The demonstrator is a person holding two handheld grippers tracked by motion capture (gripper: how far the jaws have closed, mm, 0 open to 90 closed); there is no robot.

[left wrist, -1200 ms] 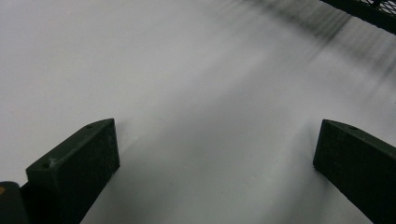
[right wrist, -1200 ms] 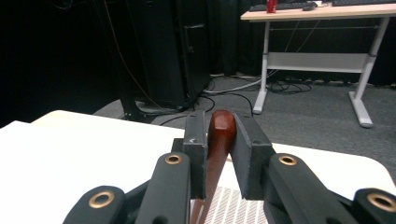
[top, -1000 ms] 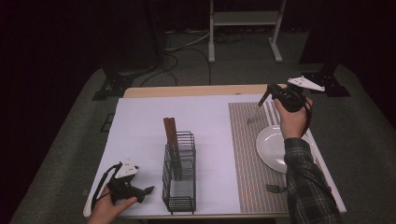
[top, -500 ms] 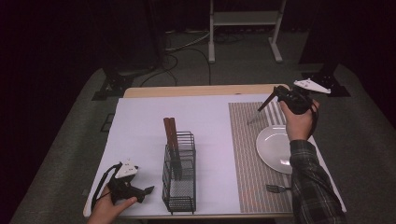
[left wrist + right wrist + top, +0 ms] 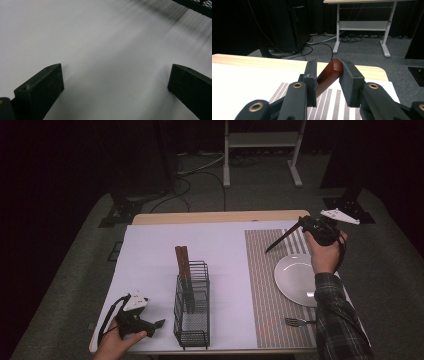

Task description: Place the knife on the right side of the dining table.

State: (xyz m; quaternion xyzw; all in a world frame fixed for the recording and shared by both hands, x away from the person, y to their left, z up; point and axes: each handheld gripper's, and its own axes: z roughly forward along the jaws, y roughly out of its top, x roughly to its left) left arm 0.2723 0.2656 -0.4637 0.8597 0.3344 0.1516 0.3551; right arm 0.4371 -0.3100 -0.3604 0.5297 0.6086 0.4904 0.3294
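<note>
Two tools share the job: our right tool (image 5: 301,223), jaws just easing apart, grasps the brown-handled utensil (image 5: 280,240) slanted over the striped mat (image 5: 260,285) near the desk's (image 5: 150,250) far right corner, likely to set it beside the plate (image 5: 295,277), while our left tool (image 5: 159,324) rests released by the front left corner.

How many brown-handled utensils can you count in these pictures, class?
3. Two brown handles stand upright side by side in the black wire caddy; one brown-handled utensil sits between the right gripper jaws above the striped placemat. More could be hidden in the caddy.
</note>
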